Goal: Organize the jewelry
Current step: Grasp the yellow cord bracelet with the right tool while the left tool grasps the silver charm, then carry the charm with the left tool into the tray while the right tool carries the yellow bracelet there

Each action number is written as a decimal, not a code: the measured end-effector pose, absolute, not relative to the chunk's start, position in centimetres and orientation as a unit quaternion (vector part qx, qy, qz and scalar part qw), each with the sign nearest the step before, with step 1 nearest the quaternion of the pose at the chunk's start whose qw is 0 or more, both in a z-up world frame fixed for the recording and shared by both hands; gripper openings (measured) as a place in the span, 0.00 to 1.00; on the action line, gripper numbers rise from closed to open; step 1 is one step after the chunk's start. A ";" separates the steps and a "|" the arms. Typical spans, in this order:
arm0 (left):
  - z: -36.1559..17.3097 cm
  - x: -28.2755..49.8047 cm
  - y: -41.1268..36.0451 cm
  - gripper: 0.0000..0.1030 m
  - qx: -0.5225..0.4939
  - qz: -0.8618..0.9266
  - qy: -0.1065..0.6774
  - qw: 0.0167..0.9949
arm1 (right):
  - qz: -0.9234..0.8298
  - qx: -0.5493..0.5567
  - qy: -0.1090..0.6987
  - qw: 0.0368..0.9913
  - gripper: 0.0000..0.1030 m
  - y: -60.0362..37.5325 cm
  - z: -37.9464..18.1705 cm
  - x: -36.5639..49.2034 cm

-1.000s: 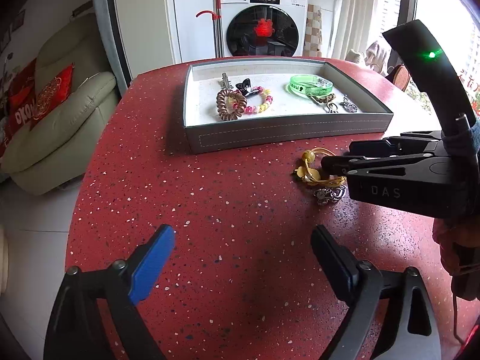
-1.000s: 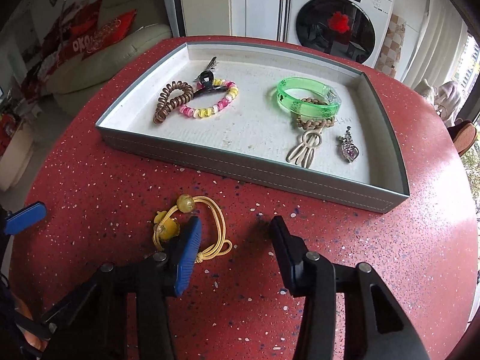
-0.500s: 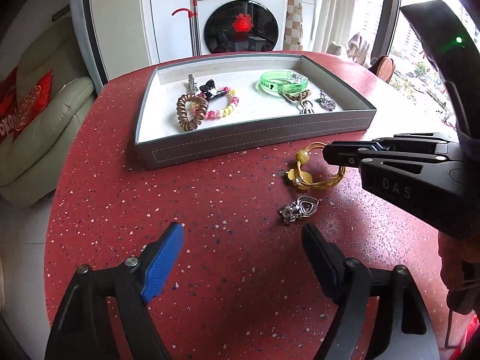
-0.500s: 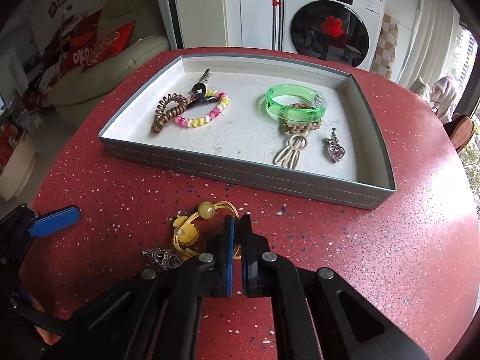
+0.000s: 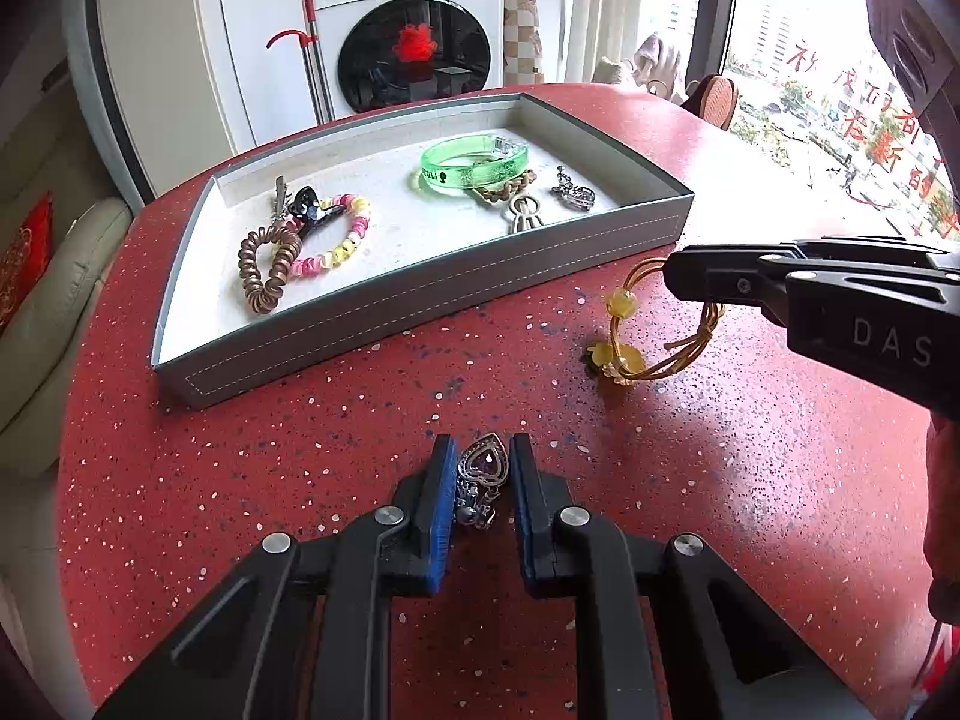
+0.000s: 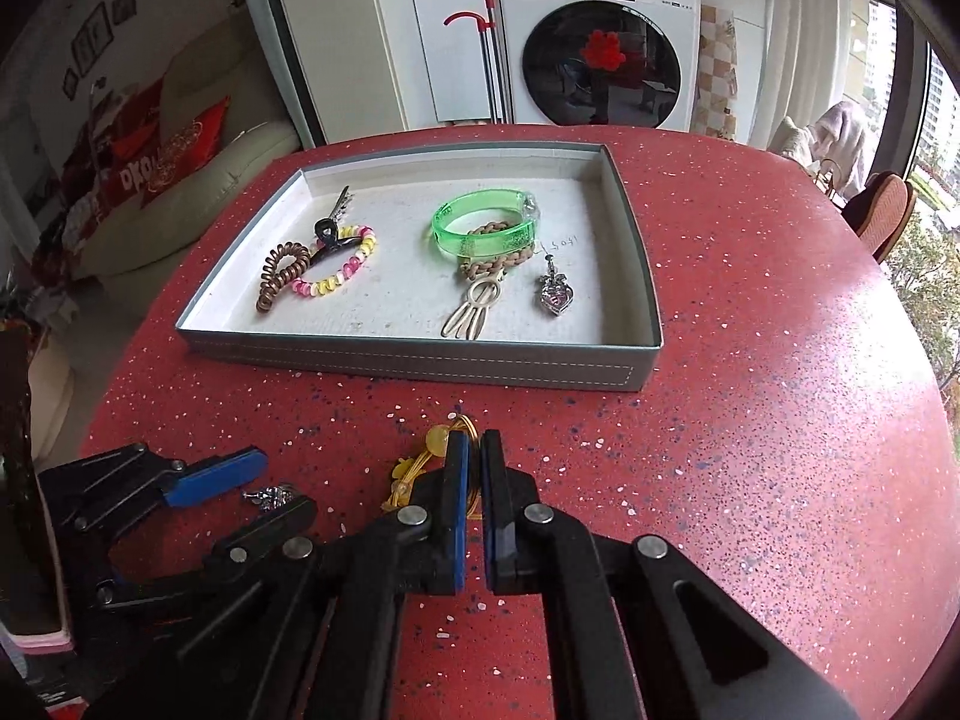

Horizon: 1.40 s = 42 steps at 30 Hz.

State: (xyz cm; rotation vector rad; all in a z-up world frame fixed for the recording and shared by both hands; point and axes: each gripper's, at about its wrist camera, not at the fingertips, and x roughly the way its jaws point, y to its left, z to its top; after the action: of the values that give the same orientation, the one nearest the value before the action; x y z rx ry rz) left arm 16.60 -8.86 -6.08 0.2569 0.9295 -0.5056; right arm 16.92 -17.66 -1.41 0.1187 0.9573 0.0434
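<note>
My left gripper [image 5: 479, 459] is closed around a silver heart pendant [image 5: 483, 471] on the red table; its fingers touch the pendant's sides. It also shows in the right wrist view [image 6: 273, 495]. My right gripper [image 6: 474, 450] is shut on a yellow cord bracelet with beads [image 5: 636, 330] and holds it lifted, partly off the table, in front of the grey tray [image 5: 420, 300]. The tray holds a brown spiral hair tie [image 5: 264, 267], a pink-yellow bead bracelet [image 5: 342, 240], a green bangle [image 5: 474, 165] and a silver pendant [image 5: 573, 195].
The red speckled table [image 6: 750, 420] is round with its edge to the left and right. A washing machine [image 6: 600, 42] stands beyond it, a cream sofa [image 6: 198, 180] at the left, a wicker chair [image 6: 888, 210] at the right.
My left gripper moved forward to the heart pendant and closed around it. My right gripper lifted the yellow bracelet and drew it back to the right.
</note>
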 end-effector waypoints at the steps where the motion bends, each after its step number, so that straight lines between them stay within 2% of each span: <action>1: -6.0 16.6 -8.7 0.35 0.119 -0.243 0.443 0.855 | 0.022 0.060 0.458 0.887 0.04 -17.8 -1.2 16.8; 13: -2.9 16.7 -5.1 0.35 0.056 -0.233 0.421 0.875 | 0.032 0.078 0.429 0.900 0.04 -18.5 2.0 15.7; 25: 1.6 21.1 -3.6 0.35 0.037 -0.204 0.376 0.903 | 0.045 0.082 0.407 0.909 0.04 -18.3 5.2 18.9; 32: 0.8 24.7 -4.4 0.35 0.041 -0.186 0.386 0.902 | 0.053 0.089 0.410 0.906 0.04 -17.7 5.0 22.5; 42: -1.4 28.4 -6.1 0.35 0.038 -0.164 0.405 0.899 | 0.049 0.106 0.433 0.894 0.04 -18.2 1.6 26.5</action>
State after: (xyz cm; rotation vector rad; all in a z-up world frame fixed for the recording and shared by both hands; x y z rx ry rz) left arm 28.42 -6.10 -1.39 0.0792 0.8381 -0.3390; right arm 26.47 -18.20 1.57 0.2206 0.8971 0.1026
